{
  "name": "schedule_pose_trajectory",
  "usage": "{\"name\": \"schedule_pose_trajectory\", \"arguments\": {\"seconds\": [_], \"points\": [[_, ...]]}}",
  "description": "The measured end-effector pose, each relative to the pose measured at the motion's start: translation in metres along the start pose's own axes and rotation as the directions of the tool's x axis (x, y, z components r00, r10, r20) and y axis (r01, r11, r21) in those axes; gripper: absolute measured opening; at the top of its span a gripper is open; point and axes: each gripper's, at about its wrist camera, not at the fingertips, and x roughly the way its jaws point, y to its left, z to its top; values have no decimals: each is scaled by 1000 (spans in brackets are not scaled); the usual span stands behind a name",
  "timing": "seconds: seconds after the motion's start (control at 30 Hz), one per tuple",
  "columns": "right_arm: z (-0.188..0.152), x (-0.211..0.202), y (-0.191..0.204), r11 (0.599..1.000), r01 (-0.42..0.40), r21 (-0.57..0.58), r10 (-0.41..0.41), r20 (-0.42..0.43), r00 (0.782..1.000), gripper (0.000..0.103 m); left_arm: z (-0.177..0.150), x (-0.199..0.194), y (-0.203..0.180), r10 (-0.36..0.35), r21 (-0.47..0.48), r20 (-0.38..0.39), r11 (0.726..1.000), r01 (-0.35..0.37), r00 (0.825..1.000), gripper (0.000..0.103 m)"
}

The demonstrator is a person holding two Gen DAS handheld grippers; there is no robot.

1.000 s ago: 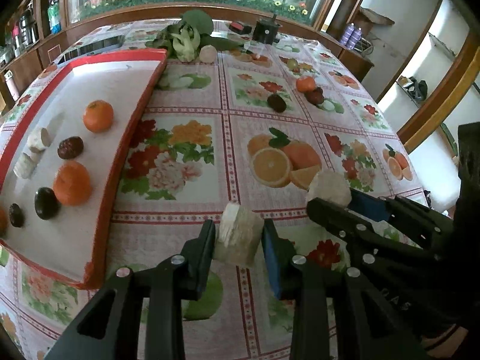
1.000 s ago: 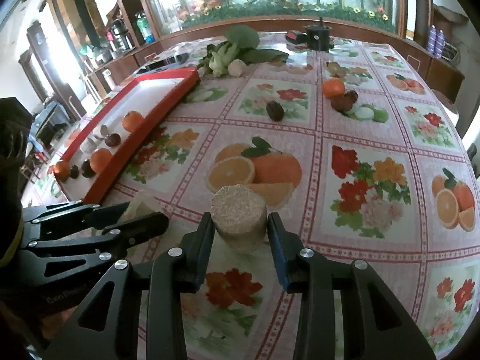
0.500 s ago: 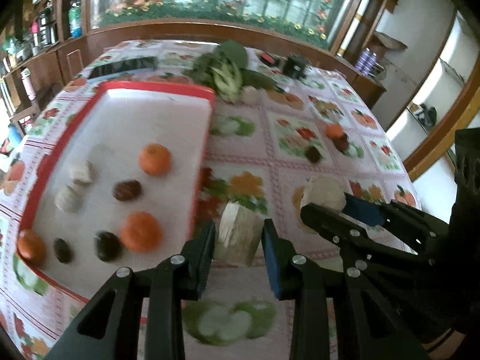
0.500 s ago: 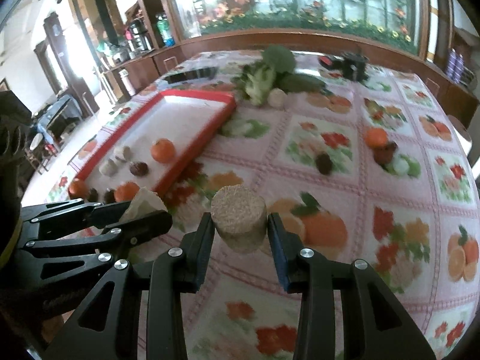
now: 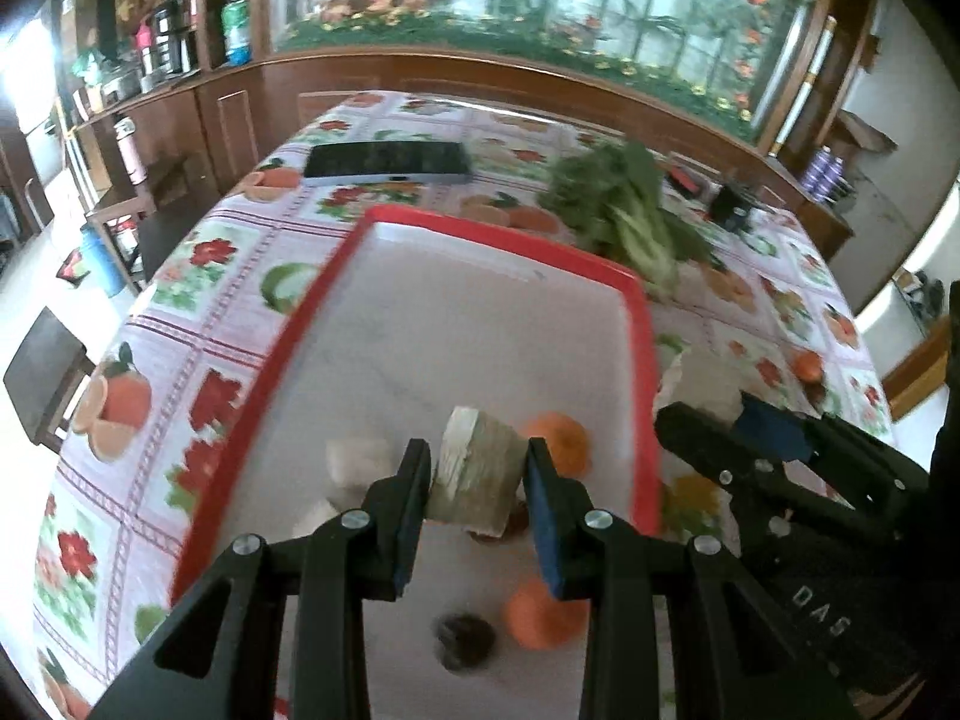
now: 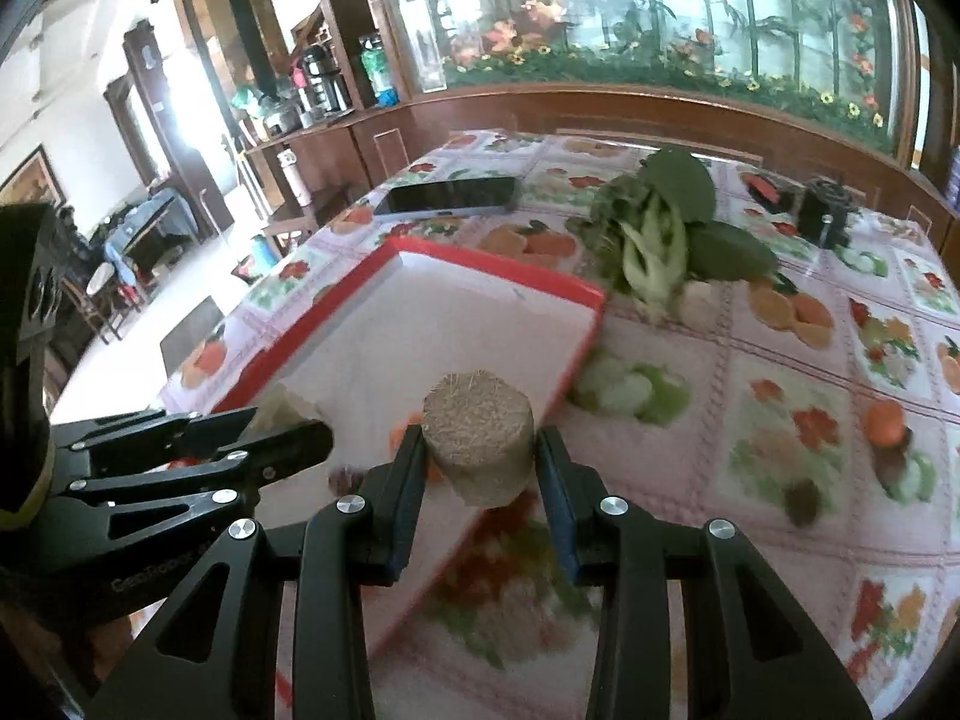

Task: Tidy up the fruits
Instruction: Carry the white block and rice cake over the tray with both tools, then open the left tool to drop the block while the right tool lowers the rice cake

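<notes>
Gripping a pale chunk (image 5: 477,471), left tool (image 5: 477,480) hangs over the red tray (image 5: 270,360) near its oranges (image 5: 561,441). Right tool (image 6: 480,471) clamps a tan cylinder (image 6: 478,435) above the tray's right edge. Greens (image 6: 657,234) lie past the far corner.

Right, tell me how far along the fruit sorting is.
Done: oranges, a dark fruit and a pale chunk already lie in the red tray. In hand: the left gripper and right gripper each clamp a pale cut chunk by the tray. Left: an orange and dark fruit on the tablecloth.
</notes>
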Motion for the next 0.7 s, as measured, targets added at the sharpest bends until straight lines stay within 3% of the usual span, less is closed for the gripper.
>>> {"name": "schedule_pose_trajectory", "arguments": {"seconds": [0.27,0.7], "points": [[17,52,1,1000,-7,30,9,-67,998,36,20,36,33,35,-89,-41,995,-38,999,35],[16,82,12,999,4,-44,-9,-117,993,36,24,65,37,92,-76,-70,992,-97,993,35]]}}
